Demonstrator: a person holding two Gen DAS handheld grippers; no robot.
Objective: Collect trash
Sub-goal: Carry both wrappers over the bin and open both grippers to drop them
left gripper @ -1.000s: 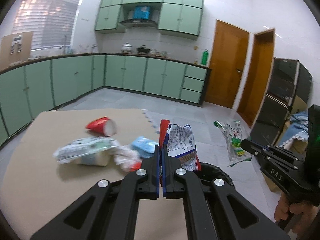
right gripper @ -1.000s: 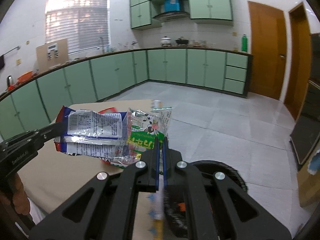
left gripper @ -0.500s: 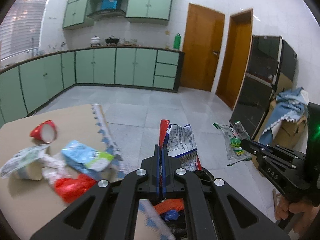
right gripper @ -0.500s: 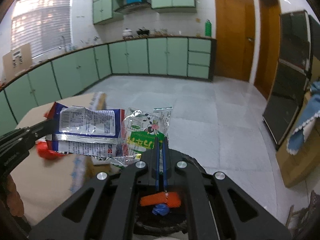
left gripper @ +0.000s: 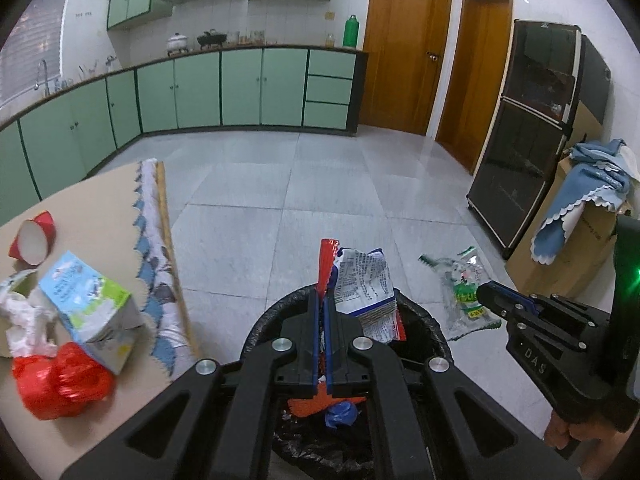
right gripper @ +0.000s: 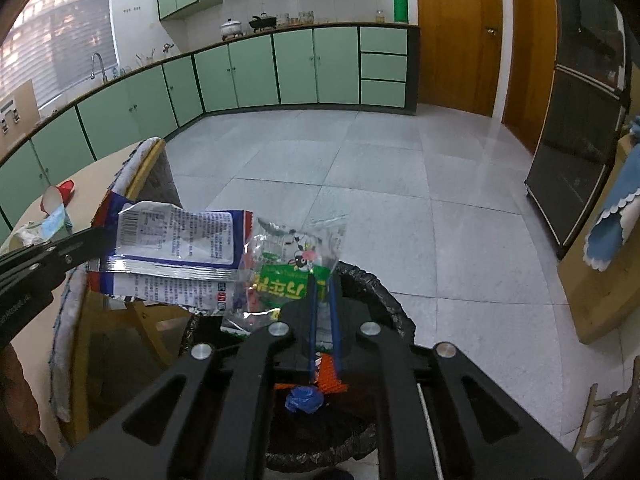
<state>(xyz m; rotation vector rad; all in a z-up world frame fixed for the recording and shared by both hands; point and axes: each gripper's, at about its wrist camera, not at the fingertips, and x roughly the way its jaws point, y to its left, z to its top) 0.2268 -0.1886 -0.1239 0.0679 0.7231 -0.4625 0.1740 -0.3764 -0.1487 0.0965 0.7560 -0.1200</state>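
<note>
My left gripper (left gripper: pixel 323 296) is shut on a red, blue and white snack wrapper (left gripper: pixel 364 284), held just above the black-lined bin (left gripper: pixel 432 328). My right gripper (right gripper: pixel 320 278) hangs over the same bin (right gripper: pixel 384 296). Its jaws are opening, with a narrow gap showing. A clear green wrapper (right gripper: pixel 296 260) still stands between them. In the left wrist view the right gripper (left gripper: pixel 482 292) and its green wrapper (left gripper: pixel 460 280) sit beyond the bin's right rim. In the right wrist view the left gripper (right gripper: pixel 100 236) holds out the snack wrapper (right gripper: pixel 176 248). Orange and blue scraps (right gripper: pixel 304 398) lie in the bin.
Left of the bin is the table (left gripper: pixel 100 192), with a red cup (left gripper: pixel 32 240), a milk carton (left gripper: pixel 88 312), a red plastic bag (left gripper: pixel 60 384) and white tissue (left gripper: pixel 24 320) on it. A black cabinet (left gripper: pixel 532 140) and a cloth-draped cardboard box (left gripper: pixel 580 240) stand at the right across tiled floor.
Both grippers have swung right, away from the table, and sunk to just above the bin, each carrying its wrapper. The right gripper's jaws have parted slightly.
</note>
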